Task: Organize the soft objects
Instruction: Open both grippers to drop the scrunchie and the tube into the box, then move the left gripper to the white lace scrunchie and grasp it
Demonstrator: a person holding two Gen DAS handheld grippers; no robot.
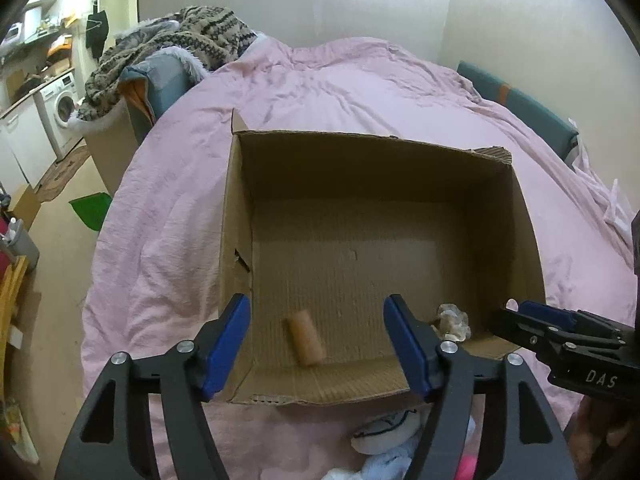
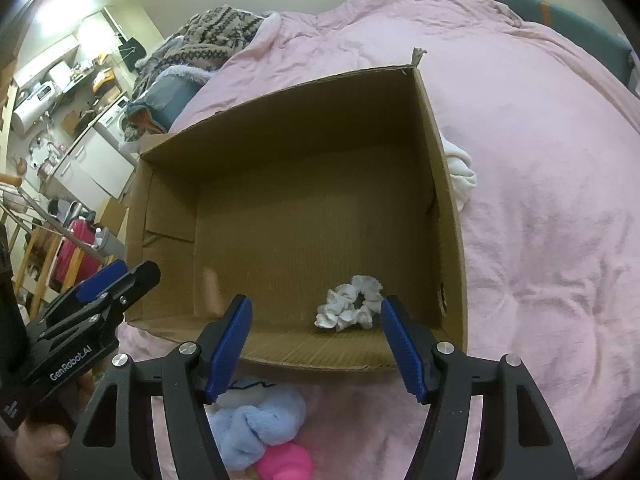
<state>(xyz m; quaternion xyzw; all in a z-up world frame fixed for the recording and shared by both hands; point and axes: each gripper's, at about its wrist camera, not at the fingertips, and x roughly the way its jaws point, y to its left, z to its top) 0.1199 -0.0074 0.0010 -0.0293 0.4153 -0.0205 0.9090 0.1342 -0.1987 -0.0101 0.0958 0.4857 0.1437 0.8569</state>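
We held the left tongs (image 1: 316, 340) with their blue pads spread wide and nothing between them, poised over the near edge of the cardboard box (image 1: 520, 216). Our right tongs (image 2: 316, 342) were likewise wide open and empty, hovering over the same near rim; from the left wrist view they showed only side-on at the right edge (image 1: 520, 312).

Inside the box, on its floor near the front wall, lay a small tan cylinder (image 1: 305, 338), blurred in both views, and well to its right a white scrunchie (image 2: 350, 307). The two did not touch.

Just outside the near wall, below our tongs, a heap of soft things sat on the pink bedspread (image 2: 540, 200): a light blue plush piece (image 2: 256, 420), with a bright pink item (image 2: 286, 462) touching it on the near side. A white cloth (image 2: 460, 172) peeked out against the box's right wall.

Farther off, a patterned knit blanket (image 1: 188, 44) was piled at the far left corner of the bed, and beyond it a washing machine (image 1: 62, 108) stood in the kitchen area.
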